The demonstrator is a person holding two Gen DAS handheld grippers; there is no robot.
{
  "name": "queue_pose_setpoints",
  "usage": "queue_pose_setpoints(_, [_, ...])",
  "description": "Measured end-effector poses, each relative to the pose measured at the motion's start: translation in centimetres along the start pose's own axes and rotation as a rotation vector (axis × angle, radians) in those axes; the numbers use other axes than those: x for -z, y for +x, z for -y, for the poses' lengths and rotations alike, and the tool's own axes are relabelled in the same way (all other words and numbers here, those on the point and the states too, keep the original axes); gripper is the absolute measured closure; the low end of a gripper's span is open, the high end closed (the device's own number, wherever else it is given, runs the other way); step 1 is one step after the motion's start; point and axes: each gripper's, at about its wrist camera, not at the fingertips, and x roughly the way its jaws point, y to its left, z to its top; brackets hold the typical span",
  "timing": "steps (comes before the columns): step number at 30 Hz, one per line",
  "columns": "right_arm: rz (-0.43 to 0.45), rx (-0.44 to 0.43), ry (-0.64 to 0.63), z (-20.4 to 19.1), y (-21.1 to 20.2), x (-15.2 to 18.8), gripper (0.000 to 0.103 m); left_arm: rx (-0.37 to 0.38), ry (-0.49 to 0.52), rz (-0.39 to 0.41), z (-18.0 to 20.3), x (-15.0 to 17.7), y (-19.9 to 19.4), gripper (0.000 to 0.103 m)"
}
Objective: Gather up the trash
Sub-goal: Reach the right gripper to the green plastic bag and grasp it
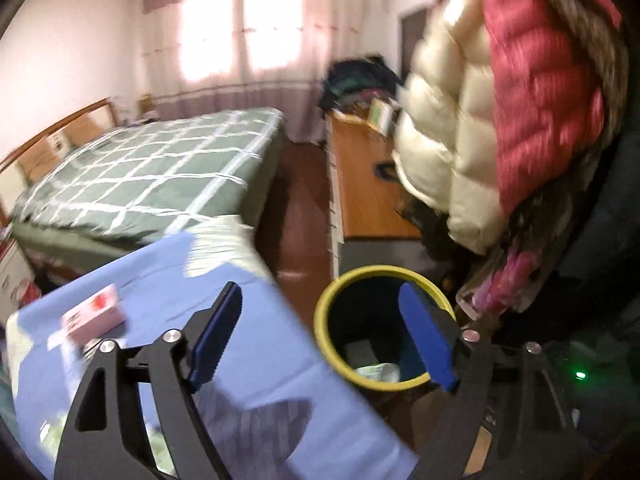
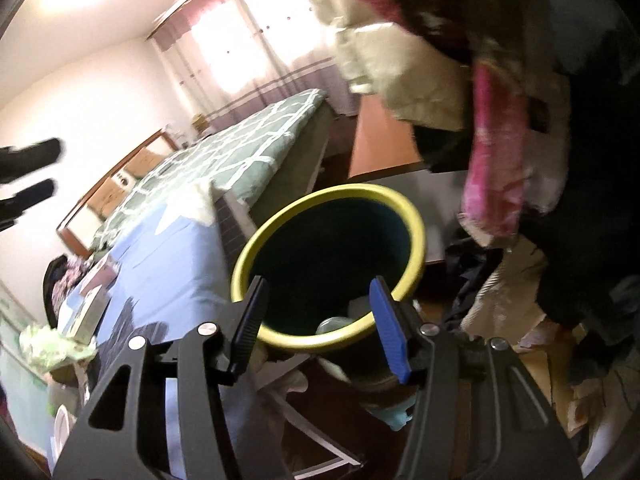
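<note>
- Beside the blue-covered worktop (image 1: 256, 320), the round dark bin with a yellow rim (image 1: 384, 328) stands on the floor with pale trash already lying at its bottom; we see it in both wrist views.
- Our left claw (image 1: 320, 340) stands wide open and empty, half over the worktop edge and half over the bin's mouth. Our right claw (image 2: 316, 316) is partly open with nothing between its pads, just above the bin's near rim.
- We judge the main risk to be the right claw's fingers knocking the rim and tipping the bin, since they hang so close to it.
- More trash is left on the worktop: a pink and white carton (image 1: 94, 316) and, in the right view, crumpled pale green wrapping (image 2: 52, 344) near the edge. A careless sweep could push either onto the floor.
- Hanging cream and pink puffer jackets (image 1: 500, 120) crowd the space above the bin; a raised claw could snag them.
- A bed with a green checked cover (image 1: 148, 172) lies beyond, well apart.
- Both views are blurred, so small items stay uncertain.
</note>
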Motion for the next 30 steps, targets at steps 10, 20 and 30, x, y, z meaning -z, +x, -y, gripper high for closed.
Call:
queue_pose_setpoints(10, [-0.113,-0.174,-0.18,-10.4,1.4,2.8,0.051,-0.328,-0.222,0.149,-13.0,10.6,-15.0,0.009])
queue_pose_setpoints(20, [-0.164,-0.367,-0.439,-22.3,-1.4,6.2,0.051,-0.569,-0.395,0.204,-20.5,20.4,-22.8,0.009])
queue_pose_setpoints(30, [-0.154,-0.414,-0.633,-30.4,-2.3,8.5,0.046,-0.541,-0.408,0.186,-21.3,22.7,-22.6,0.009])
